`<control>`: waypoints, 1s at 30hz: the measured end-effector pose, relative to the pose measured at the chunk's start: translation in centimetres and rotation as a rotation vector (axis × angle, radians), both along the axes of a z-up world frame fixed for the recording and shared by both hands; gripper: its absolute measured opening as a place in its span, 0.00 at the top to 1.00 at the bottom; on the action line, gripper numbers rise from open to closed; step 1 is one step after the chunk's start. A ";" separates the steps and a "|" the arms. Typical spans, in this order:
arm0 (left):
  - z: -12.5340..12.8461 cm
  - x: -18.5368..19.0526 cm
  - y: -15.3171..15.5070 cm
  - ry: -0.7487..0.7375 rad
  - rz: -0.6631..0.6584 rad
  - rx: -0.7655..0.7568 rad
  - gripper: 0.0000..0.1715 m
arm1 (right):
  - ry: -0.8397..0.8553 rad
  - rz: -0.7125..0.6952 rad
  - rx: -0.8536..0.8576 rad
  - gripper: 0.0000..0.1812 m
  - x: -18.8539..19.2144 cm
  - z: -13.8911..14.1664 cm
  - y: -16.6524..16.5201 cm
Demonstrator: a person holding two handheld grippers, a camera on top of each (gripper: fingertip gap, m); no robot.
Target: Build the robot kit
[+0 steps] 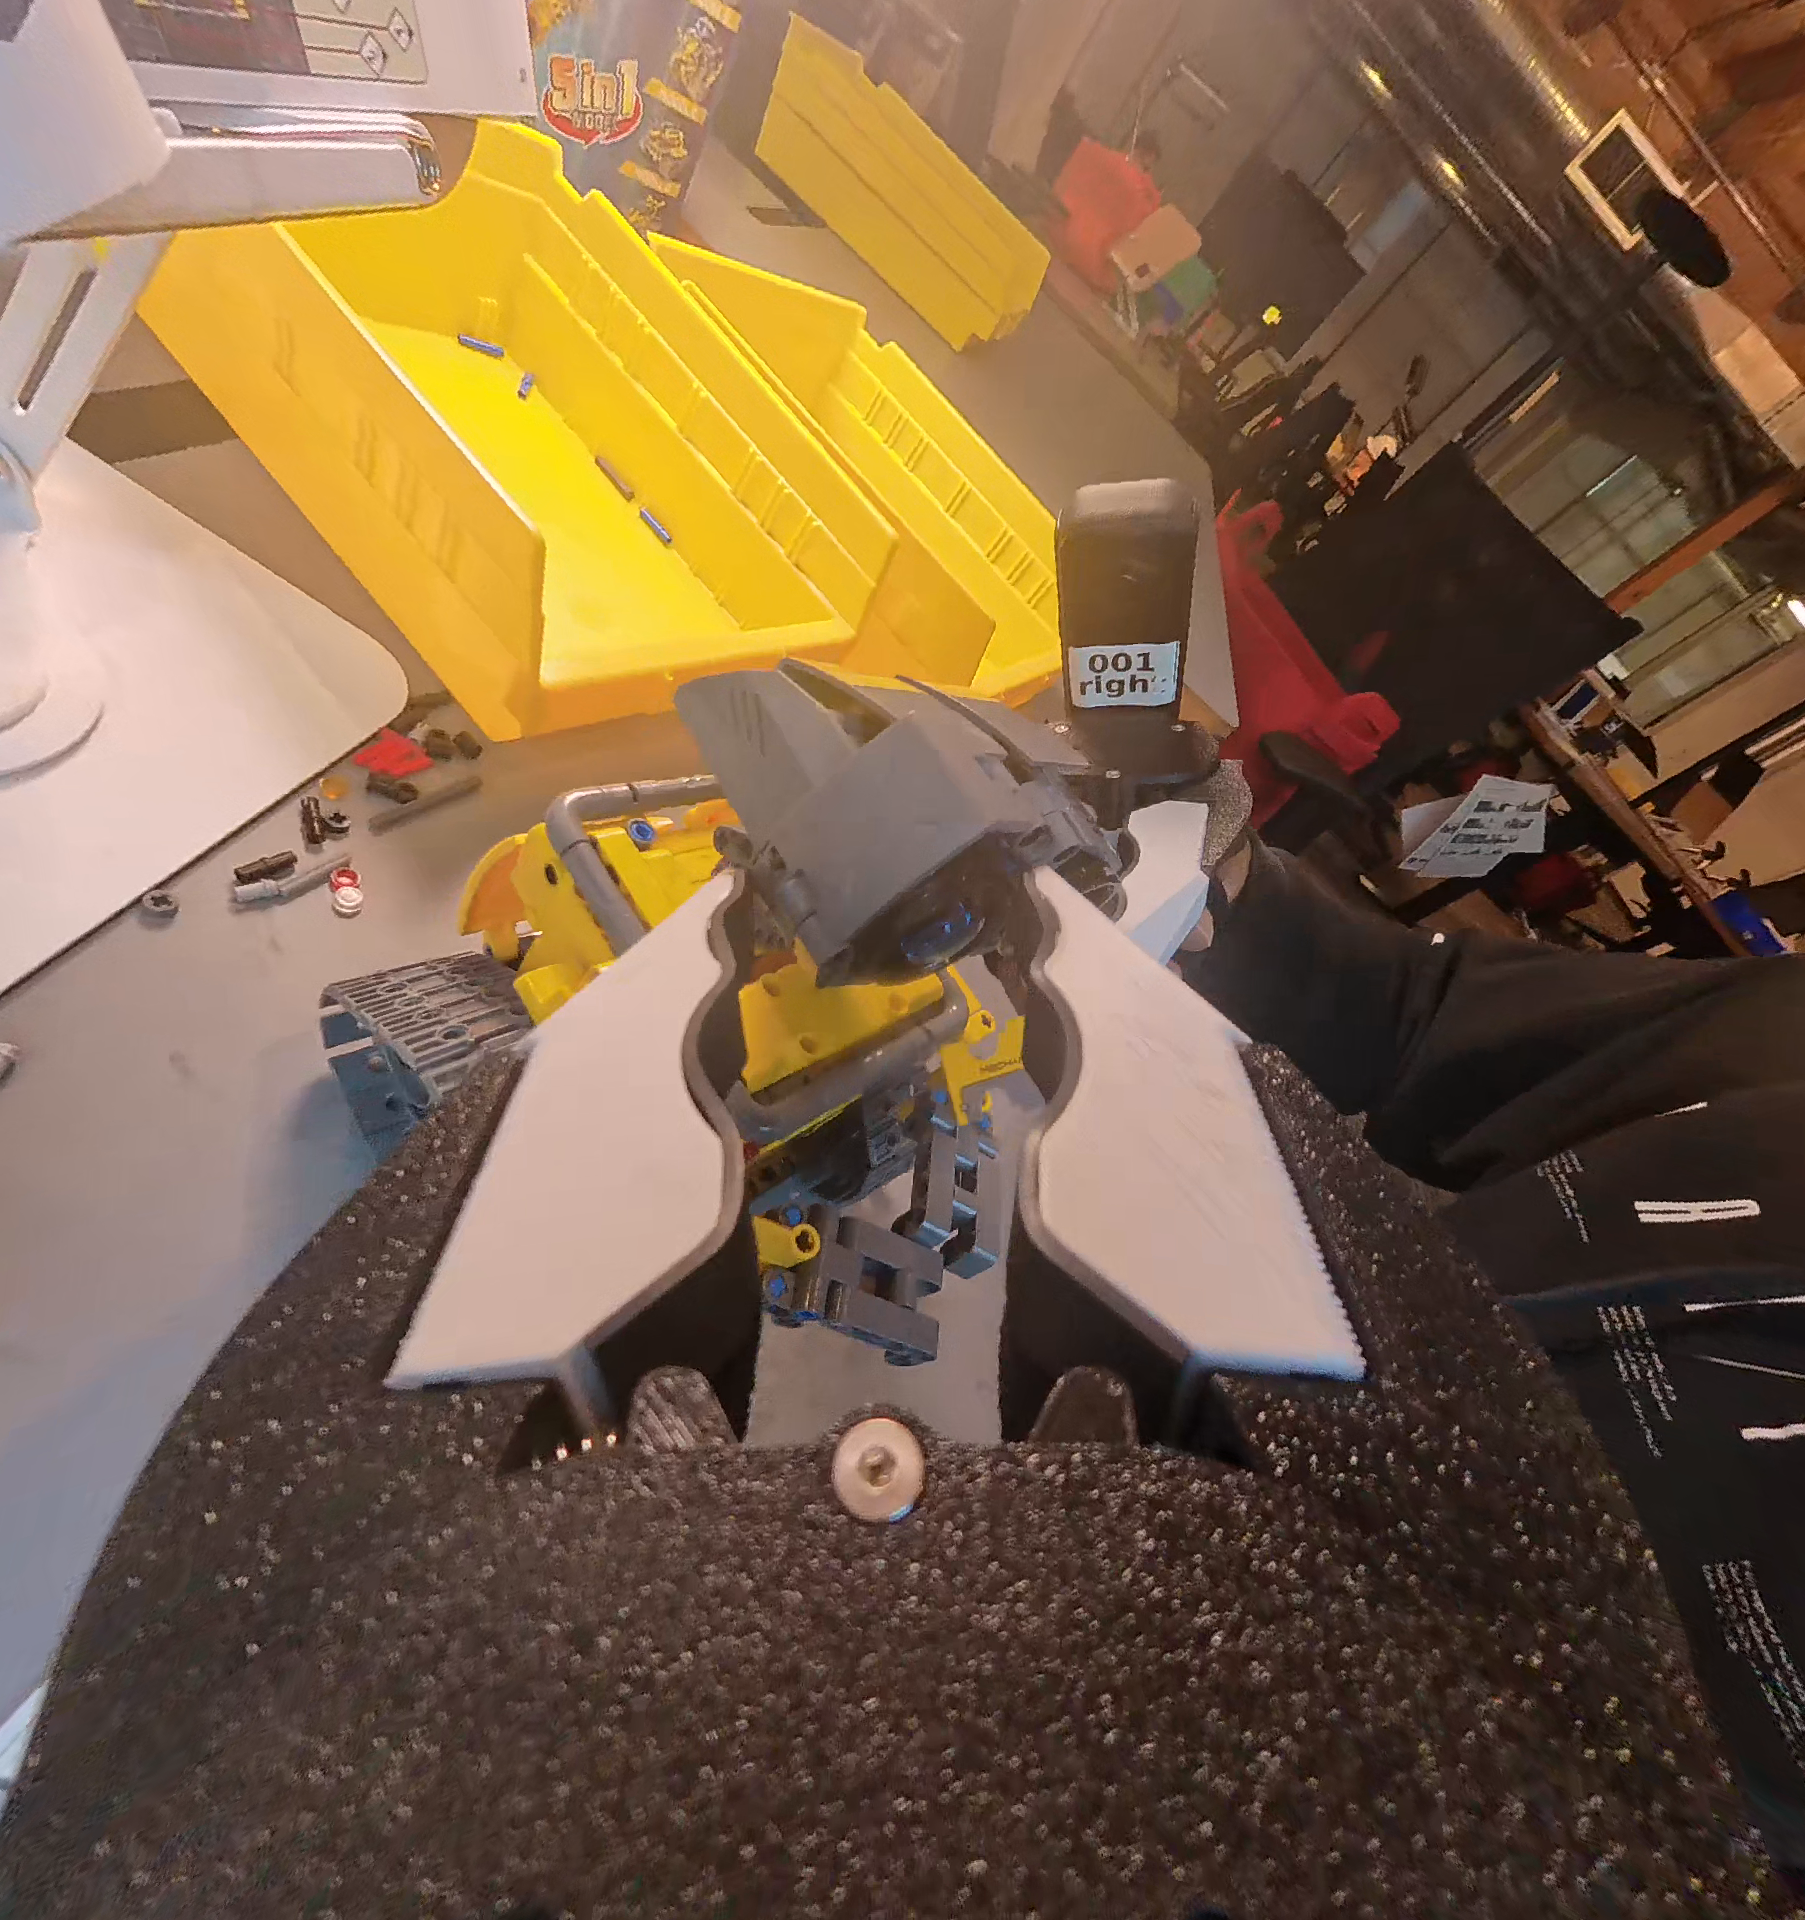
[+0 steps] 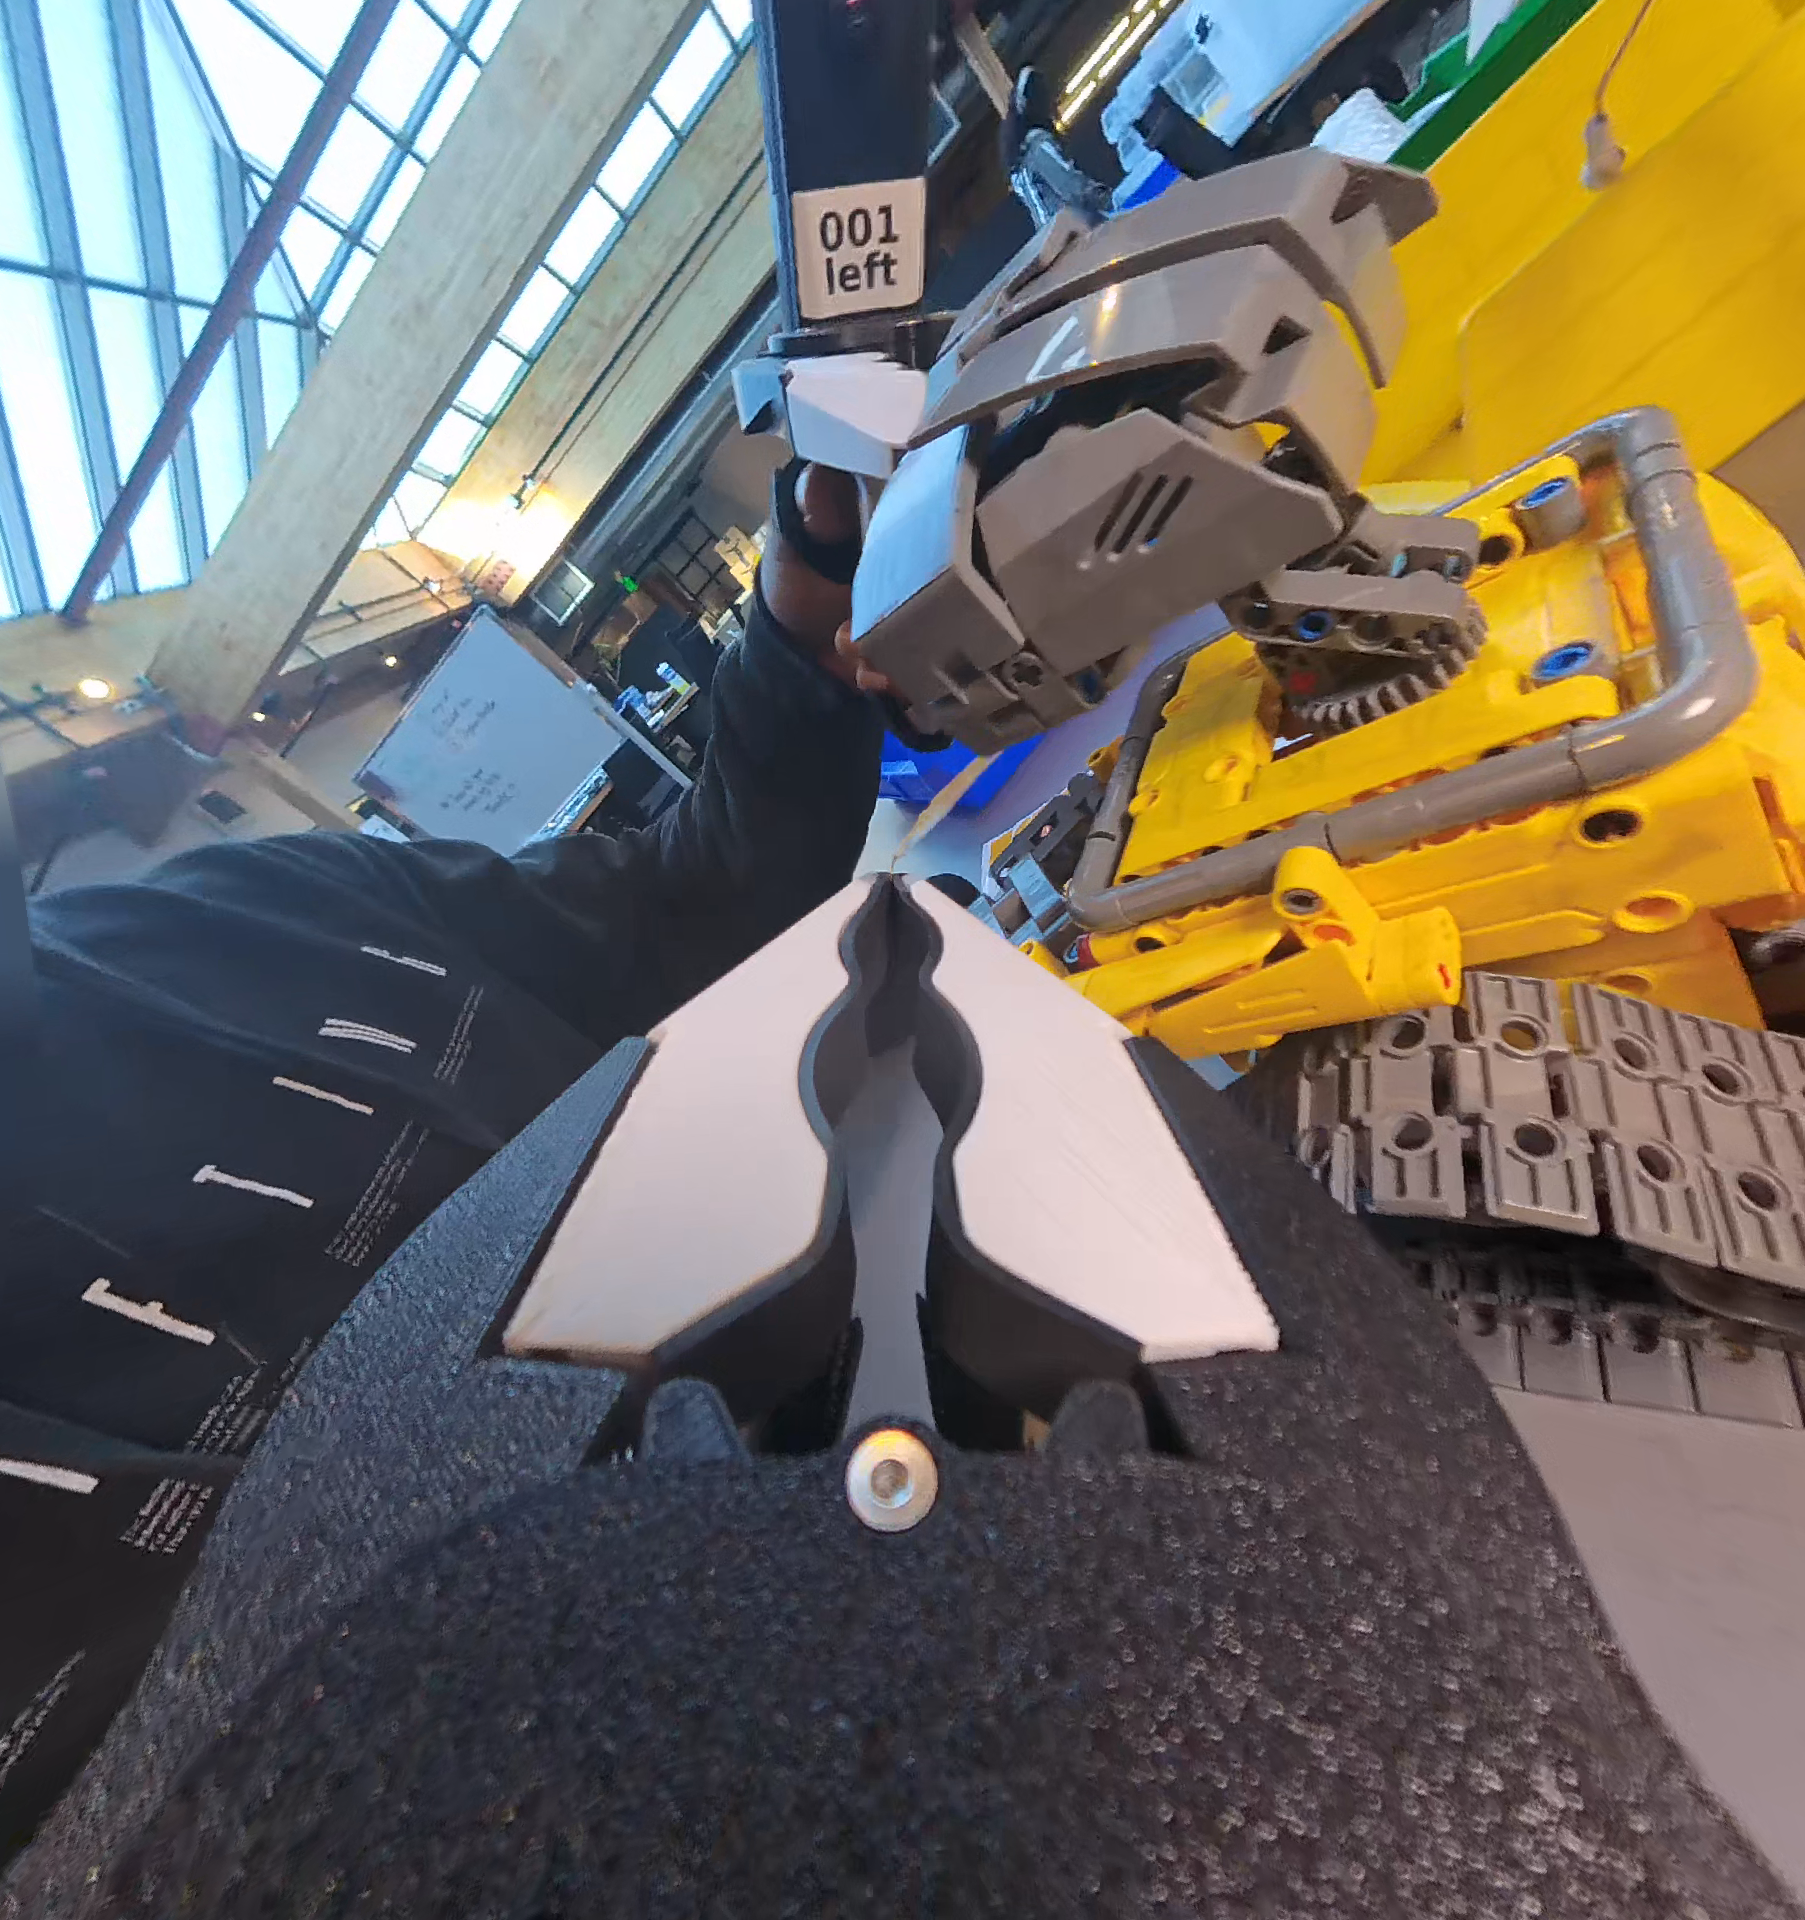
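Above the yellow tracked model, the left claw stands with its jaws apart, and a grey panelled assembly sits between its two white fingertips; whether the tips actually press on it cannot be told from the left wrist view. In the right wrist view the same grey panelled assembly hangs over the model's yellow body, tilted, with a white finger of the left claw touching its near edge. Under the assembly a dark gear shows on top of the model.

The right claw is closed, its white tips meeting with nothing between them, and it sits just beside the model's near end, apart from the grey assembly. From the left wrist view the right claw is mostly hidden behind that assembly; only its black handle rises beyond it.

The model stands on a grey surface, its grey link track along the side. Beyond the model lie yellow bins, and to the left of it small loose parts are scattered near a white stand base.
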State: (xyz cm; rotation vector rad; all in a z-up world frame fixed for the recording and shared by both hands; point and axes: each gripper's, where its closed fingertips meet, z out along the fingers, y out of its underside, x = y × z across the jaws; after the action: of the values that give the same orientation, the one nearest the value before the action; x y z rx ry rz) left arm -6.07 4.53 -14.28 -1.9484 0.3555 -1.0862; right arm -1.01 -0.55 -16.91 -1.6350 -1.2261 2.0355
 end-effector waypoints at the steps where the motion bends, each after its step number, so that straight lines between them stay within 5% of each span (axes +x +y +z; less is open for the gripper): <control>1: 0.0 0.1 -0.2 -0.002 0.003 0.001 0.71 | -0.004 -0.001 -0.014 1.00 -0.1 0.1 0.0; 7: -0.3 1.3 -2.5 -0.053 -0.008 -0.029 0.73 | -0.042 0.036 -0.031 1.00 0.3 0.4 -0.7; 10: 0.2 2.7 -4.4 -0.146 -0.050 -0.035 0.87 | -0.064 0.082 -0.025 1.00 1.2 0.4 -1.7; 14: -0.7 2.3 -3.8 -0.031 -0.013 0.025 0.91 | -0.085 0.090 -0.004 1.00 2.2 0.3 -2.1; 17: -0.2 2.1 -3.5 -0.023 -0.036 0.086 0.87 | -0.079 0.064 -0.002 1.00 2.9 0.3 -1.7; 21: -3.1 -1.9 -1.5 0.352 0.047 0.263 0.76 | -0.032 0.047 -0.015 1.00 4.1 0.9 -1.7; 23: -5.5 -3.5 -1.4 0.454 0.010 0.227 0.66 | -0.018 0.033 -0.006 1.00 4.7 0.9 -1.6; 25: -7.4 -3.0 -2.4 0.398 -0.083 0.134 0.58 | 0.003 0.021 -0.011 1.00 5.1 1.0 -1.3; 30: -8.4 0.0 -4.5 0.277 -0.151 0.074 0.65 | 0.050 -0.006 -0.040 1.00 5.7 1.1 -0.5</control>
State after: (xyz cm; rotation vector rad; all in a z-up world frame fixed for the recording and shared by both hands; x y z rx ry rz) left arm -6.10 0.02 -22.64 -2.0344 0.6943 -0.8821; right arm 4.71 -1.07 -15.79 -1.5935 -1.1693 2.0970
